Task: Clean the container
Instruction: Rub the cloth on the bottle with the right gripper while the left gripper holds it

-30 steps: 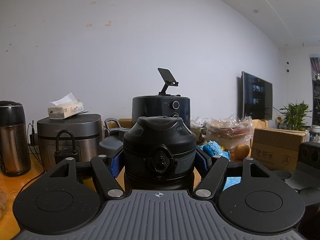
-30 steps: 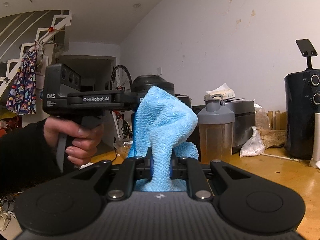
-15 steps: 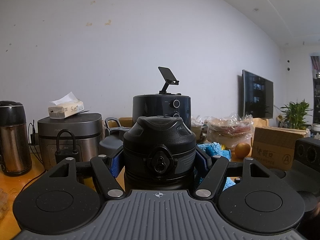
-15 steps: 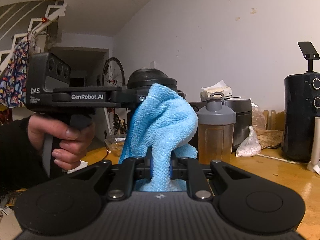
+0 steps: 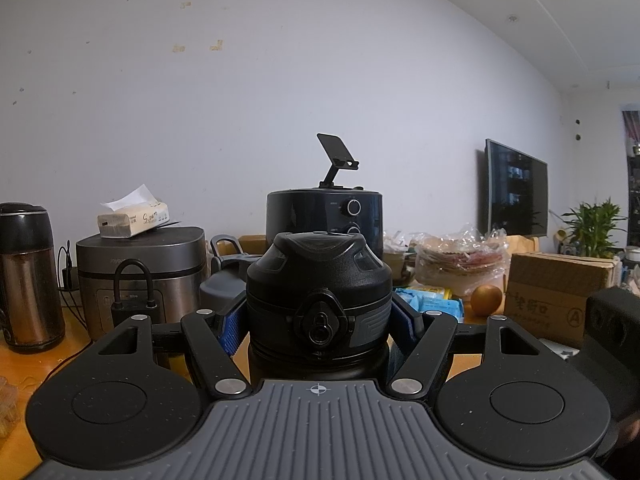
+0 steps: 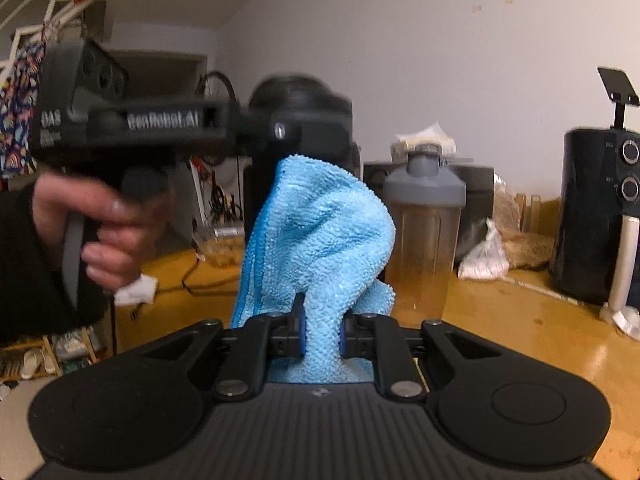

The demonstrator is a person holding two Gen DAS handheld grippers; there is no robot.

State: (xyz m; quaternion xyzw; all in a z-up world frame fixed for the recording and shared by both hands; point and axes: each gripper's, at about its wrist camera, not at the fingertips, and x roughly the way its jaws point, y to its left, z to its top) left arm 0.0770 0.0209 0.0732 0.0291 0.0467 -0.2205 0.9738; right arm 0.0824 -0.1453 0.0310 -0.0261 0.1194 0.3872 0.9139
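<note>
Broadly, a yellow-brown worktop (image 6: 520, 332) runs along a white wall and carries the bigger things: a dark round appliance with two dials (image 5: 324, 216) and a phone stand (image 5: 336, 158) on top, and a grey rice cooker (image 5: 140, 264) with a tissue pack (image 5: 134, 216) lying on its lid. A steel thermos (image 5: 26, 276) stands at the far left of the left wrist view; a cardboard box (image 5: 556, 300) and an orange fruit (image 5: 486, 299) sit to the right, near a bag of plastic-wrapped goods.

The black container (image 5: 318, 304), a bottle with a lock-marked cap, is held off the worktop in the left hand-held gripper (image 5: 318, 320), whose blue pads press on both sides just below the cap. In the right wrist view this same bottle shows blurred, up at the left centre, with a person's hand (image 6: 100, 232) in a dark sleeve around the gripper's handle.

The right hand-held gripper (image 6: 320, 338) is clenched on a light blue cloth (image 6: 320, 240), which bunches up from between its fingers and rises in front of the bottle's body; whether cloth and bottle touch I cannot tell. Just beside the cloth, to the right, stands a clear shaker bottle (image 6: 424, 236) with a grey lid.
</note>
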